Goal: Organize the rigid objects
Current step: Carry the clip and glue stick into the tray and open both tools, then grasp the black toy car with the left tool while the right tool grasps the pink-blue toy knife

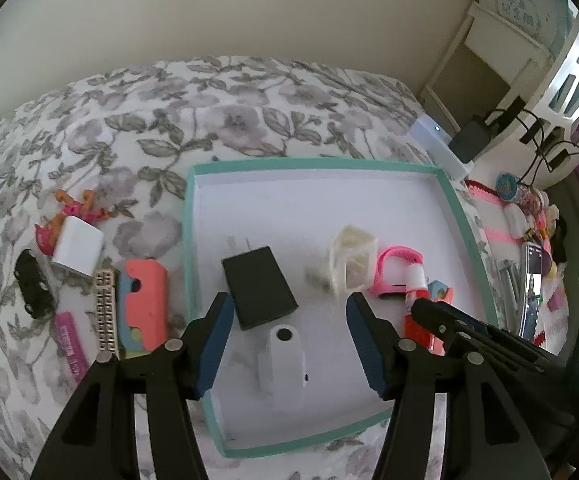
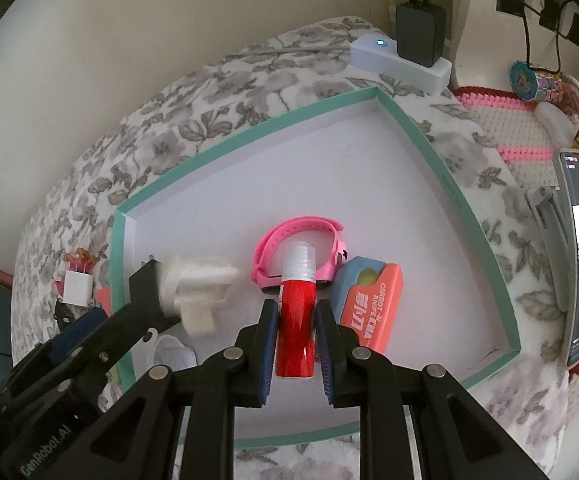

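Right gripper [image 2: 296,340] clamped on a red tube [image 2: 296,334] above the teal-rimmed tray [image 2: 441,168], beside a pink watch [image 2: 289,236]; left gripper [image 1: 289,340] spread wide over a black charger [image 1: 259,286] and white adapter [image 1: 283,364].

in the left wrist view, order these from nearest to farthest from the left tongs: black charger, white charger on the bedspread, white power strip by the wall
1. black charger: lies inside the teal box, just ahead of the left finger of the left tongs.
2. white charger: out on the floral bedspread, off to the left of the box.
3. white power strip: far right, beyond the box's back corner.
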The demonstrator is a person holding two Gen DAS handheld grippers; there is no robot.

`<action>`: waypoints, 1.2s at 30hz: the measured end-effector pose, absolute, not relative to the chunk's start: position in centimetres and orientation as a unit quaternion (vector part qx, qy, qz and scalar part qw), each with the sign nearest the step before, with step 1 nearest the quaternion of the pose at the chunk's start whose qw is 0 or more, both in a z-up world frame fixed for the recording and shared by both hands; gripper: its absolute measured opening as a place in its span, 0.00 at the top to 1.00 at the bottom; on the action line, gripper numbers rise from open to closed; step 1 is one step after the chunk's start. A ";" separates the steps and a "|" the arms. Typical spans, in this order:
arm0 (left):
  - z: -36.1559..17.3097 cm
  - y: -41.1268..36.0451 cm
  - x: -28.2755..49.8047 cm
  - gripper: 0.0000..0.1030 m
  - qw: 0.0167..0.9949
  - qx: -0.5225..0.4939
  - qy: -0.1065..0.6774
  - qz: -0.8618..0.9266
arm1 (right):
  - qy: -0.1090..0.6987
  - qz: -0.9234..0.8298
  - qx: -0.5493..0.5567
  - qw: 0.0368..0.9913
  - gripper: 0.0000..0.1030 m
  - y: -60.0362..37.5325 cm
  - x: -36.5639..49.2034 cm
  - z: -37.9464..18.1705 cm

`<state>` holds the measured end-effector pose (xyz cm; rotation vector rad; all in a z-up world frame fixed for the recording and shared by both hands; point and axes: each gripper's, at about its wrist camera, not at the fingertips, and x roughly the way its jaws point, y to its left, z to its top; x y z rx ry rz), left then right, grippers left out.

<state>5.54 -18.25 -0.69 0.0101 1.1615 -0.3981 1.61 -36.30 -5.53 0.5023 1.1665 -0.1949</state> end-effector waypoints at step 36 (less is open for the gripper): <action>0.1 7.3 8.8 0.10 0.855 -0.102 0.488 0.143 | 0.500 -0.015 0.114 0.858 0.00 -23.0 5.1 -1.9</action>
